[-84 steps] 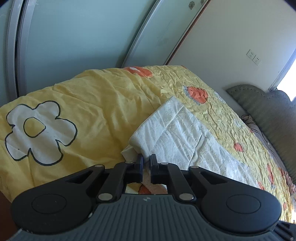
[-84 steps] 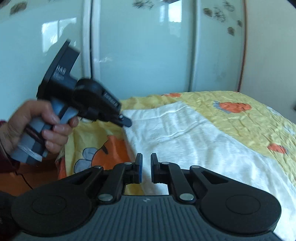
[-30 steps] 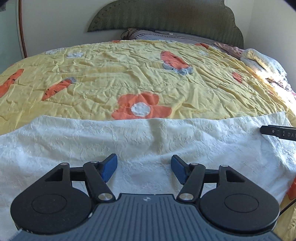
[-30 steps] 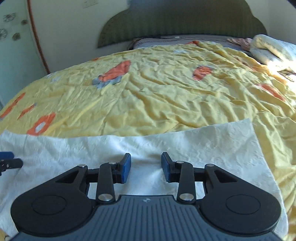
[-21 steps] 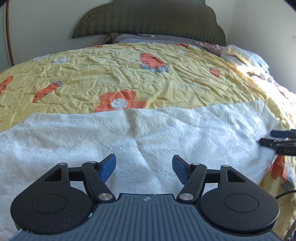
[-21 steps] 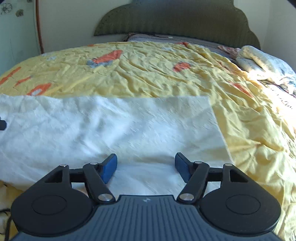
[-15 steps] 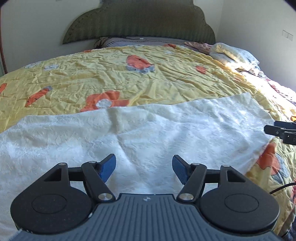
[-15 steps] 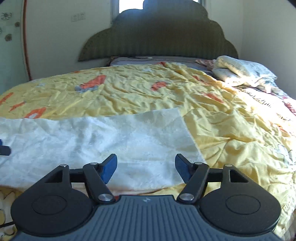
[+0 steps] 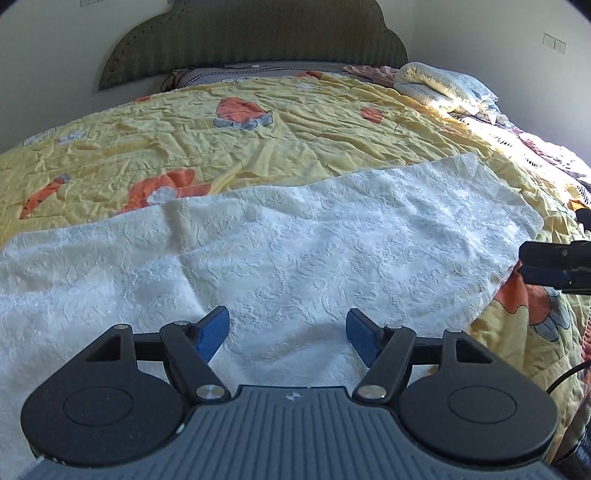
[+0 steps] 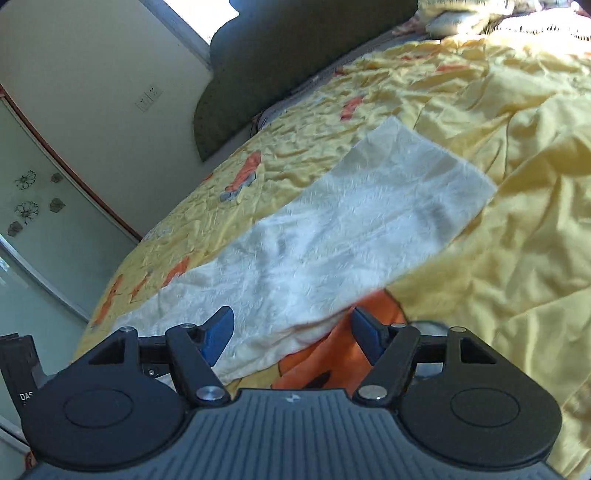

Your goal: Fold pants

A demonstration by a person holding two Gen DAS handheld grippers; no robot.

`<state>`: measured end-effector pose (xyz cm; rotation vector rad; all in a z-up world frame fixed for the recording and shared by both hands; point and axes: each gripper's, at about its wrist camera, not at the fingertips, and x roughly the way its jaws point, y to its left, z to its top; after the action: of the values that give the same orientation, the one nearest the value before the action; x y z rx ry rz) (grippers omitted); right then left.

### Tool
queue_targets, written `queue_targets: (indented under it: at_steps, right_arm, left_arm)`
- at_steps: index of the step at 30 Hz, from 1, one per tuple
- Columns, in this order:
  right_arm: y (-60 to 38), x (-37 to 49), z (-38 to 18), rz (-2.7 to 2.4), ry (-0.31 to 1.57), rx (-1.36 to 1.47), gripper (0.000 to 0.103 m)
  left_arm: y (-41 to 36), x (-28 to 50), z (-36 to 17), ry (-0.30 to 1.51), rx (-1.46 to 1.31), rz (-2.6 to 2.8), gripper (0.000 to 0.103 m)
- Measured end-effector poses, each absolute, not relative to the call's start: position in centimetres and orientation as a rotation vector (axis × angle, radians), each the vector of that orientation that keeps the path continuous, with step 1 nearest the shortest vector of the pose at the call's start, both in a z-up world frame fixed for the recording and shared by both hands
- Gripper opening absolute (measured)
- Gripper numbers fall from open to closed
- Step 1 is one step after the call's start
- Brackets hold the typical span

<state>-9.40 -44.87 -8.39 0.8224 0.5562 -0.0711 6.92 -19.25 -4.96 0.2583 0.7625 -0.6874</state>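
While the white pants (image 9: 295, 251) lie spread flat in a long band across the near part of the yellow quilt (image 9: 258, 147), the left gripper (image 9: 288, 334) hangs just above their middle with its blue pads wide apart and nothing between them. The right gripper (image 10: 291, 336) hovers over the pants' near edge, towards their right end, its jaws likewise wide and empty. A dark headboard (image 9: 255, 33) stands at the far end.
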Motion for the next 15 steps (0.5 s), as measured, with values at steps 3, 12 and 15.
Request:
queue_targets:
  at_steps: [3,12,15]
  right_arm:
    - [-44.8,-9.1,-9.5,-0.055,0.548,0.883,0.07]
    - [-49.3,-9.5,-11.8,-0.161,0.255,1.081,0.069]
    - [-51.1,-9.4,-12.2,-0.211,0.176,1.138,0.068]
  left_arm:
    - [-19.4,6.6,-4.9,0.739,0.286,-0.686,0.073]
    - [-19.6,6.8,-5.3,0.734,0.289,-0.681,0.076]
    - [-19.3,7.1,-5.1,0.747,0.268,-0.689,0.077]
